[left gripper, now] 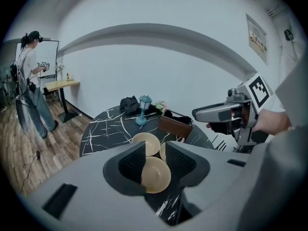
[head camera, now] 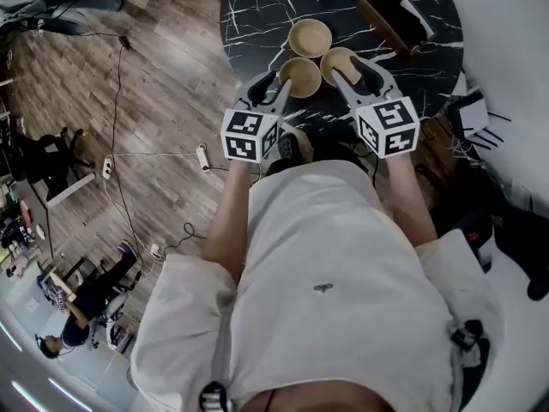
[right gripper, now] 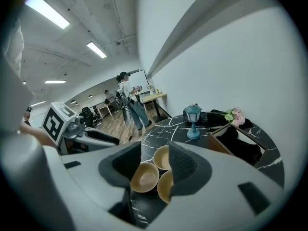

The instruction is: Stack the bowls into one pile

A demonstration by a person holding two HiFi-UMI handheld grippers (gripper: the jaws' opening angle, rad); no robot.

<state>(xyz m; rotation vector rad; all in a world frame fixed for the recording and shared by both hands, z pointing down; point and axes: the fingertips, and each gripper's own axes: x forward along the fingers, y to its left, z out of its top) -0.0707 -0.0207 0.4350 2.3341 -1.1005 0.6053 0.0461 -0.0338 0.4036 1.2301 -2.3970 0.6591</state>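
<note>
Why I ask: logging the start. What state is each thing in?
Far bowl: upright, empty, unstacked.
Left bowl: upright, empty, unstacked.
Right bowl: upright, empty, unstacked.
Left gripper: open, empty.
Right gripper: open, empty.
Wooden box: open-topped, dark contents.
Lantern: upright.

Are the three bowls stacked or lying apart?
Not stacked: the far bowl, left bowl and right bowl sit side by side on the table.

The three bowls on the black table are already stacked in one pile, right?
No. The bowls are on the black table, but they are not stacked: they sit side by side, each on its own, as the head view shows.
</note>
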